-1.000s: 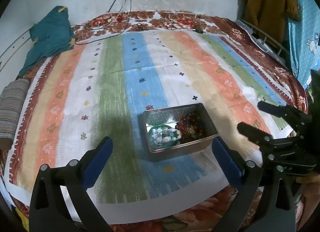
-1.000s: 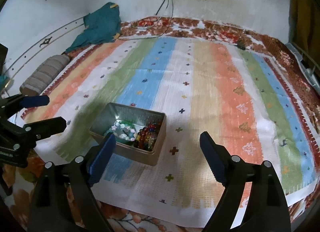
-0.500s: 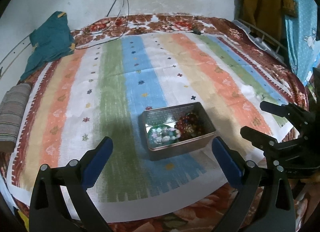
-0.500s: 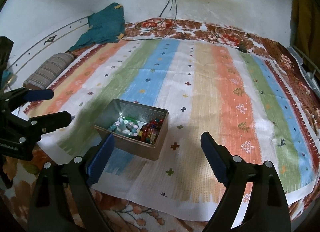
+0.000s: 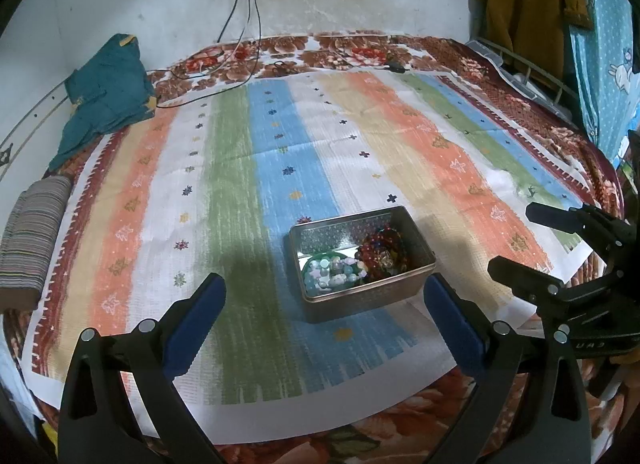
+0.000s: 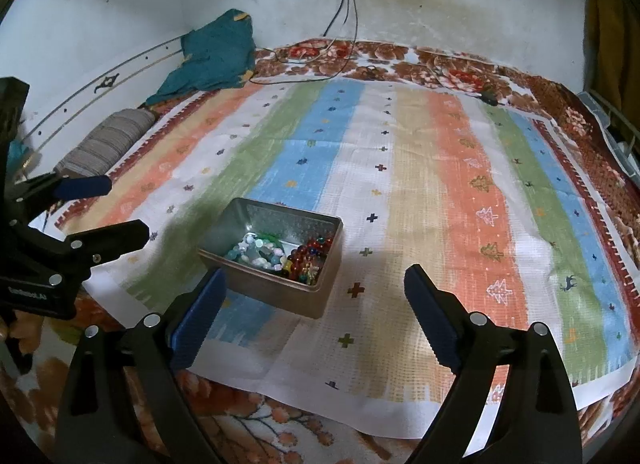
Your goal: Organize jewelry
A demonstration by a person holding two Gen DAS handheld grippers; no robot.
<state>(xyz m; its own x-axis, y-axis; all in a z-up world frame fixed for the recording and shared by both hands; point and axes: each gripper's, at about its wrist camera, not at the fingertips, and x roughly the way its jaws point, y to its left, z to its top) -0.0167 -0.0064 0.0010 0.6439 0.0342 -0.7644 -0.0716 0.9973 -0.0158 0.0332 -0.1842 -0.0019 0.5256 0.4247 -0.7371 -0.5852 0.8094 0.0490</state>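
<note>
1. The right gripper (image 6: 314, 306) hangs above the near edge of the striped cloth (image 6: 460, 168), its jaws wide apart and opening further, with nothing between them. The left gripper (image 5: 324, 310) also stands with its jaws spread and empty.

2. The jewelry sits in an open metal tin (image 5: 416, 244) on the cloth: pale blue and white beads (image 5: 334, 270) on one side, dark red beads (image 5: 382, 250) on the other, the two heaps touching in the middle.

3. Risk, as I judge it: the strands look heaped together. Pinching one could drag its neighbour out too, or lift a tangled clump instead of a single piece.

4. Beads are small, round and slick. Broad flat pads may roll off them, so that a strand slips and falls onto the cloth or back into the heap.

5. The tin is light and rests on soft bedding with nothing pinning it. A jaw that catches its wall on the way in could tip or slide it and scatter the contents.

6. The tin's walls are steep, so wide-spread jaws may strike the rim before they reach the beads.

7. Both grippers point at the same tin from near each other and could collide if they go in together.

8. The patterned cloth and the floral blanket (image 6: 248, 416) beneath it would hide any loose bead.
</note>
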